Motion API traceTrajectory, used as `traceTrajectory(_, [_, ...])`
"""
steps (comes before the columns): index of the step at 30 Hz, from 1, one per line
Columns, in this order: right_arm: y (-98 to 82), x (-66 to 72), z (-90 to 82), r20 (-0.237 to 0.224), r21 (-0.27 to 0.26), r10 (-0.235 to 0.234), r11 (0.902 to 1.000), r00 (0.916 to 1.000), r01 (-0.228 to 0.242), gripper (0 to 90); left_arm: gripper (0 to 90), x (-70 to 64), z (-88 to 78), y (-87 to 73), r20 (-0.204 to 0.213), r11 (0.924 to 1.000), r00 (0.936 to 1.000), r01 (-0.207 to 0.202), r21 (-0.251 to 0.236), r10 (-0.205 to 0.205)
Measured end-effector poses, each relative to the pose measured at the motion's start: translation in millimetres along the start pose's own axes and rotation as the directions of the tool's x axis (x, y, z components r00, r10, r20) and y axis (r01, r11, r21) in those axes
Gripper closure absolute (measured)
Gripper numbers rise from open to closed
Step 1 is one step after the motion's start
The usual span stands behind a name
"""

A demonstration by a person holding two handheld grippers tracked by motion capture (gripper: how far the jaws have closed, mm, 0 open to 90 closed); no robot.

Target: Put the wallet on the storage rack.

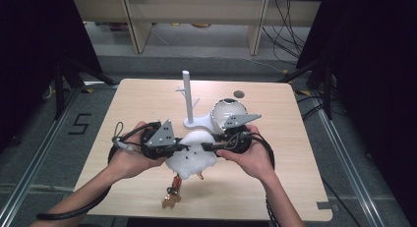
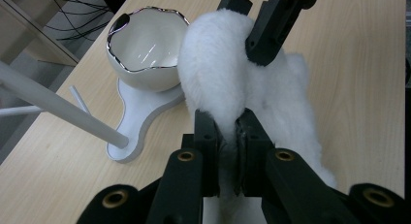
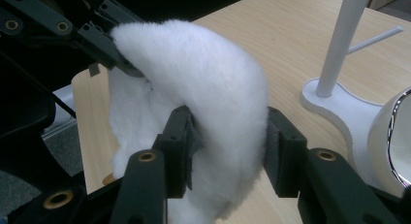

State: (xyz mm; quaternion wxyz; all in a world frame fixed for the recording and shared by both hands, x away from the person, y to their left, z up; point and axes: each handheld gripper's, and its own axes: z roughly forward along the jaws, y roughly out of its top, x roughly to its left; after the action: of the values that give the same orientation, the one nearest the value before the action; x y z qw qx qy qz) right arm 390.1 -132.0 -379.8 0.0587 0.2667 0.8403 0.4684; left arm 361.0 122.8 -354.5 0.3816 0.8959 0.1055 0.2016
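The left gripper (image 1: 183,147) is clamped tight on one edge of a white, fluffy, fur-like soft piece (image 1: 192,156), which hangs between the two tools above the light wooden table (image 1: 147,104). In the left gripper view its two black jaws pinch a thin fold of the fluffy piece (image 2: 228,83) with almost no gap between the pads, and the fur bulges up and away directly ahead of them. The right gripper (image 1: 206,146) meets the same piece from the opposite side; in the right gripper view its jaws straddle a thick, rounded lobe of the fur (image 3: 203,88), with both pads against the pile, so this tool is grasping the fluffy piece at a wider opening. Beyond that lobe, the left gripper (image 3: 104,42) shows holding the far upper edge. Below the fluffy piece, toward the person, a small brown-and-red object (image 1: 172,193) hangs from it close to the table; what it is cannot be told. Ahead of the grippers stands a white stand with an upright post and short side pegs on a flat curved base (image 1: 189,97), and just beside the right gripper sits a glossy white egg-shaped ceramic bowl with a dark jagged rim (image 1: 227,111), resting on that base.
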Motion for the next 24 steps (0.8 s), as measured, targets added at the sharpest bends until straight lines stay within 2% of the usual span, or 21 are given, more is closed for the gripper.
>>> traceTrajectory(1, [-0.4, -0.3, 0.5, -0.036, 0.004, 0.007, 1.0, 0.9993, -0.007, 66.1, 81.3, -0.2, 0.3, 0.4, 0.002, 1.0, 1.0, -0.004, 0.002, 0.004])
traceTrajectory(2, [-1.4, 0.8, -1.2, -0.034, 0.013, 0.02, 0.9997, 0.9992, -0.019, 72.4, 81.1, -0.4, 1.3, 0.7, 0.001, 1.0, 1.0, -0.006, -0.003, 0.006])
traceTrajectory(3, [-1.4, 0.8, -1.2, -0.034, 0.013, 0.02, 0.9997, 0.9992, -0.019, 72.4, 80.9, -0.4, 1.3, 0.7, 0.001, 1.0, 1.0, -0.006, -0.003, 0.006])
traceTrajectory(4, [-1.7, 1.4, -3.6, -0.014, 0.016, 0.021, 0.9997, 0.9997, -0.02, 74.6, 80.9, -0.2, 1.7, 0.7, 0.004, 1.0, 1.0, -0.003, -0.005, 0.003])
traceTrajectory(5, [-3.4, 1.0, -4.9, -0.034, 0.002, 0.014, 0.9999, 0.9993, -0.014, 77.6, 80.3, 0.5, 3.2, 0.2, 0.006, 0.9998, 1.0, 0.004, -0.021, -0.004])
traceTrajectory(6, [-4.6, 2.8, -5.8, -0.033, -0.006, 0.042, 0.9991, 0.9986, -0.042, 78.1, 80.0, 0.6, 4.0, -0.2, 0.008, 0.9994, 0.9999, 0.015, -0.03, -0.014])
traceTrajectory(10, [-8.4, 5.3, -11.1, -0.012, -0.04, 0.05, 0.998, 0.9987, -0.05, 79.5, 75.7, 2.3, 5.7, -1.4, 0.008, 0.9976, 0.9998, 0.018, -0.067, -0.018])
traceTrajectory(11, [-9.9, 5.3, -12.9, -0.002, -0.054, 0.042, 0.9976, 0.9991, -0.042, 79.7, 75.7, 3.4, 5.7, -2.0, 0.011, 0.9965, 0.9995, 0.032, -0.077, -0.031])
traceTrajectory(12, [-11.4, 7.2, -14.7, 0.001, -0.064, 0.049, 0.9968, 0.9988, -0.048, 79.9, 73.6, 3.3, 7.0, -2.8, 0.009, 0.9927, 0.9986, 0.053, -0.108, -0.052])
traceTrajectory(13, [-12.5, 6.6, -15.7, 0.005, -0.081, 0.031, 0.9963, 0.9995, -0.031, 80.1, 71.1, 4.3, 5.9, -2.7, 0.008, 0.9922, 0.9988, 0.05, -0.114, -0.049])
traceTrajectory(14, [-13.5, 10.1, -18.7, 0.021, -0.072, 0.062, 0.9956, 0.9979, -0.06, 80.1, 68.0, 4.5, 5.2, -2.7, 0.0, 0.9895, 0.9978, 0.065, -0.129, -0.066])
traceTrajectory(15, [-14.3, 8.9, -19.2, 0.026, -0.087, 0.039, 0.9955, 0.9989, -0.037, 80.2, 64.5, 5.7, 3.4, -2.8, -0.004, 0.9902, 0.9979, 0.063, -0.125, -0.064])
traceTrajectory(16, [-14.8, 9.6, -21.4, 0.042, -0.09, 0.052, 0.9948, 0.9978, -0.049, 80.2, 61.3, 5.3, 2.7, -3.0, -0.005, 0.9862, 0.9962, 0.085, -0.142, -0.087])
traceTrajectory(17, [-15.2, 7.7, -21.7, 0.039, -0.105, 0.04, 0.9938, 0.9984, -0.036, 80.2, 57.9, 5.6, 0.9, -3.7, -0.01, 0.9831, 0.9951, 0.095, -0.156, -0.098])
traceTrajectory(18, [-15.4, 6.2, -23.6, 0.053, -0.11, 0.037, 0.9935, 0.9979, -0.031, 80.2, 55.2, 6.1, -1.3, -4.6, -0.023, 0.9802, 0.9939, 0.103, -0.17, -0.108])
traceTrajectory(19, [-16.0, 5.9, -26.0, 0.066, -0.111, 0.061, 0.9923, 0.9959, -0.054, 80.2, 53.2, 6.8, -4.5, -6.2, -0.036, 0.9768, 0.9922, 0.111, -0.183, -0.119])
traceTrajectory(20, [-16.4, 3.2, -26.6, 0.063, -0.134, 0.056, 0.9898, 0.9965, -0.047, 80.2, 52.0, 7.6, -6.8, -7.5, -0.043, 0.9754, 0.9912, 0.115, -0.188, -0.125])
traceTrajectory(21, [-16.5, 3.4, -28.5, 0.068, -0.136, 0.075, 0.9885, 0.9949, -0.065, 80.2, 50.8, 8.5, -10.5, -10.3, -0.056, 0.9709, 0.9879, 0.131, -0.2, -0.145])
traceTrajectory(24, [-17.2, 0.2, -34.5, 0.091, -0.148, 0.099, 0.9854, 0.9909, -0.085, 80.2, 46.0, 10.7, -17.6, -18.7, -0.083, 0.9649, 0.9802, 0.159, -0.209, -0.179])
